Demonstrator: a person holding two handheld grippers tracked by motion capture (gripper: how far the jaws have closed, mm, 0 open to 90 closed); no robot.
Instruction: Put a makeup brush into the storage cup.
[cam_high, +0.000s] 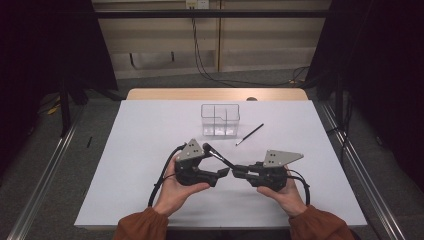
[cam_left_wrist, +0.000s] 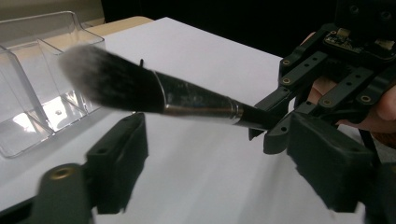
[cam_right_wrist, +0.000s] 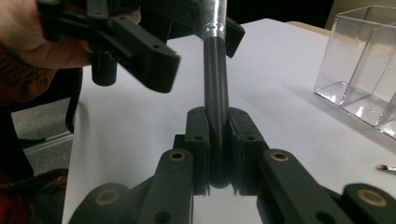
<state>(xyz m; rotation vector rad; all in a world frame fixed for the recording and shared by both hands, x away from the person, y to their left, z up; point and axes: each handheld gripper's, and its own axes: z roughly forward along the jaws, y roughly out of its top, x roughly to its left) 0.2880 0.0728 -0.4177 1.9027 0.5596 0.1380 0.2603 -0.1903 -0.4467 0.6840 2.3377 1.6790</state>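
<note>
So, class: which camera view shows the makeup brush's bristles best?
The left gripper view: the brush crosses the frame close up, its fluffy dark, grey-tipped head sharp. The right gripper view shows just its handle, clamped in the right hand-held gripper. In the high view the brush is small, its bristles hard to make out.

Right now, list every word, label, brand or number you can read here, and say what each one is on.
There is no readable text.
makeup brush: plain black handle and silver collar, no print to be seen.
clear organizer: no label.
thin brush on the table: too small to tell.
right gripper and left gripper: only screw holes, no markings.
</note>
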